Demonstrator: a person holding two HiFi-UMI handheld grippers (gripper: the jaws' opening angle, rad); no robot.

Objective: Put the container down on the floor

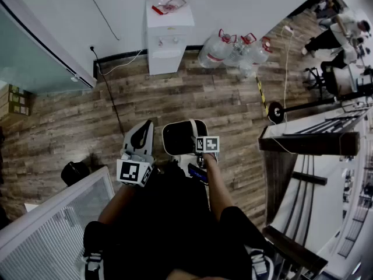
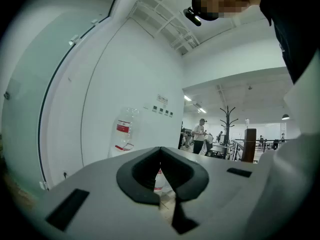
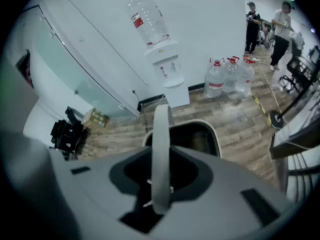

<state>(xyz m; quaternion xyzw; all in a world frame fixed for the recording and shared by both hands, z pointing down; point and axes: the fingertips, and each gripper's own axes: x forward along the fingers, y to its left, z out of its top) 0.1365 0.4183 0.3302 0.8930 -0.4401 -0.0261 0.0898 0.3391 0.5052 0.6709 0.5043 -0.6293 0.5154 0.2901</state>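
As I look down through the head view, my right gripper (image 1: 197,140) holds the white container (image 1: 178,137) at frame centre over the wooden floor (image 1: 233,104); bare planks run clear up to the water dispenser (image 1: 169,39) and bottles (image 1: 233,51) along the top edge. In the left gripper view, my left gripper (image 2: 160,170) has its jaws together, empty. In the right gripper view, the jaws pinch the container's upright handle (image 3: 161,149), its rim just beyond.

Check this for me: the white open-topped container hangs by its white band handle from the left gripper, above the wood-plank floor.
Wrong gripper: the white open-topped container hangs by its white band handle from the right gripper, above the wood-plank floor. The right gripper view shows that handle clamped between its jaws.
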